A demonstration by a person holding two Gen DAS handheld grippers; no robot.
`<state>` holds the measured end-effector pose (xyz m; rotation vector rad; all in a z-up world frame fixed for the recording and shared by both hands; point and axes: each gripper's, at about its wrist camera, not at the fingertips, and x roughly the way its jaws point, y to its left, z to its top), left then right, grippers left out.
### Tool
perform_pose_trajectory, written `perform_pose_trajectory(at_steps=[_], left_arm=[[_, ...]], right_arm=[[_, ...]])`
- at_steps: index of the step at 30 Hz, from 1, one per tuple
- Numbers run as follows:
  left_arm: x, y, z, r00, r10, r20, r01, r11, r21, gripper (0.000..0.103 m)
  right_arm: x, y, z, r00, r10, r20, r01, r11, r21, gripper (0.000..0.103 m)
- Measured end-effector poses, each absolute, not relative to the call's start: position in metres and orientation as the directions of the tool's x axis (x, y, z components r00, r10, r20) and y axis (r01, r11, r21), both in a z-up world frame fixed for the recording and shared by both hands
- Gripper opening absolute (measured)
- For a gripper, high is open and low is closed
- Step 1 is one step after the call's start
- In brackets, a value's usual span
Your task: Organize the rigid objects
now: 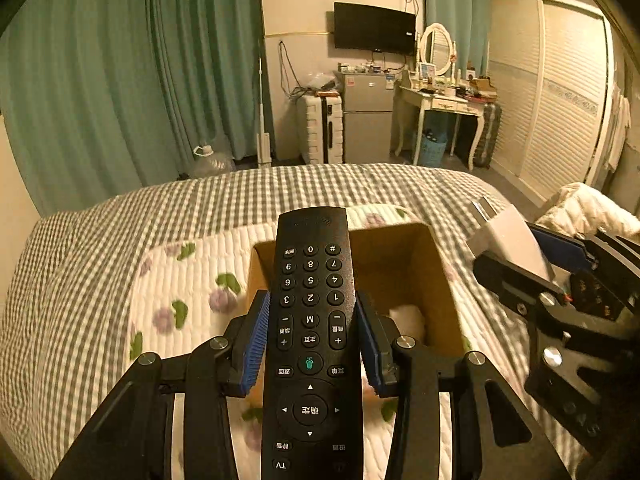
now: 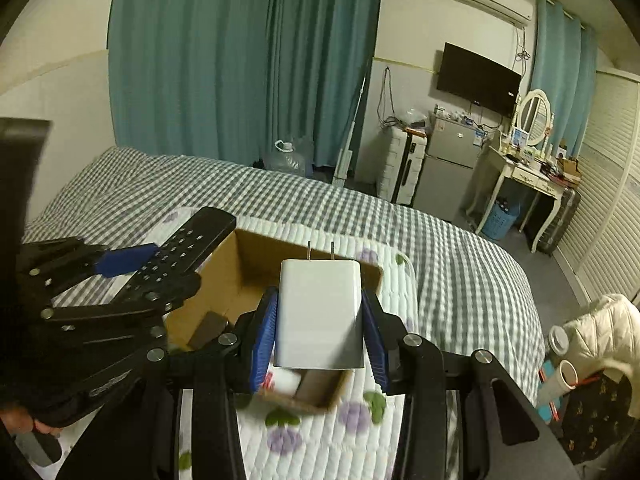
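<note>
Gripping one long black remote control (image 1: 311, 344) between its two blue-padded fingers, the left gripper (image 1: 311, 340) holds it over the near left part of one open brown cardboard box (image 1: 420, 264). To the right, the right gripper (image 2: 318, 320) pinches one white rectangular wall charger (image 2: 319, 314) with two metal prongs pointing far, also above the box. Inside the box lie at least three things: one dark block (image 2: 210, 330), one white piece (image 2: 285, 380) and one brown piece (image 2: 318, 386). The box sits on one white quilted mat with purple flowers (image 2: 320, 436), spread over one grey-checked bed cover (image 2: 460, 248).
</note>
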<state>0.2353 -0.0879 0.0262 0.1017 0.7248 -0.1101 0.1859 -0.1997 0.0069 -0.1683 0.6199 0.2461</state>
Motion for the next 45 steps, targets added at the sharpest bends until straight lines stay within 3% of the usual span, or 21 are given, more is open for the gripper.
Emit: perform_pose_trajectory(at_steps=[17, 18, 20, 21, 22, 37, 38, 40, 45], left_arm=[[0.312, -0.078, -0.073, 0.651, -0.051, -0.757, 0.126, 0.991, 0.042, 0.042], [0.312, -0.079, -0.076, 0.646, -0.049, -0.762, 0.126, 0.991, 0.043, 0.044], [0.31, -0.082, -0.076, 0.651, -0.032, -0.759, 0.116, 0.992, 0.058, 0.062], [0.309, -0.084, -0.074, 0.66, -0.024, -0.751, 0.113, 0.991, 0.067, 0.076], [0.307, -0.086, -0.071, 0.672, -0.018, -0.74, 0.11, 0.991, 0.075, 0.081], [0.295, -0.065, -0.036, 0.731, 0.012, -0.682, 0.083, 0.991, 0.106, 0.081], [0.294, -0.064, -0.037, 0.733, 0.01, -0.68, 0.084, 0.991, 0.105, 0.081], [0.292, -0.061, -0.038, 0.734, 0.009, -0.679, 0.082, 0.991, 0.102, 0.081], [0.28, -0.059, -0.025, 0.744, 0.01, -0.668, 0.08, 0.991, 0.105, 0.081]], right_arm=[[0.263, -0.205, -0.091, 0.709, 0.185, -0.68, -0.278, 0.96, -0.029, 0.04], [0.264, -0.205, -0.093, 0.708, 0.186, -0.681, -0.279, 0.96, -0.029, 0.04], [0.263, -0.205, -0.095, 0.707, 0.19, -0.681, -0.283, 0.959, -0.027, 0.04], [0.263, -0.206, -0.095, 0.709, 0.19, -0.679, -0.281, 0.959, -0.024, 0.04], [0.264, -0.206, -0.095, 0.709, 0.191, -0.678, -0.279, 0.96, -0.021, 0.04], [0.29, -0.202, -0.112, 0.683, 0.189, -0.706, -0.216, 0.975, 0.051, 0.04], [0.294, -0.201, -0.113, 0.689, 0.177, -0.702, -0.205, 0.978, 0.045, 0.044], [0.298, -0.201, -0.11, 0.71, 0.158, -0.686, -0.186, 0.982, 0.034, 0.064], [0.287, -0.208, -0.084, 0.738, 0.14, -0.661, -0.154, 0.987, 0.037, 0.065]])
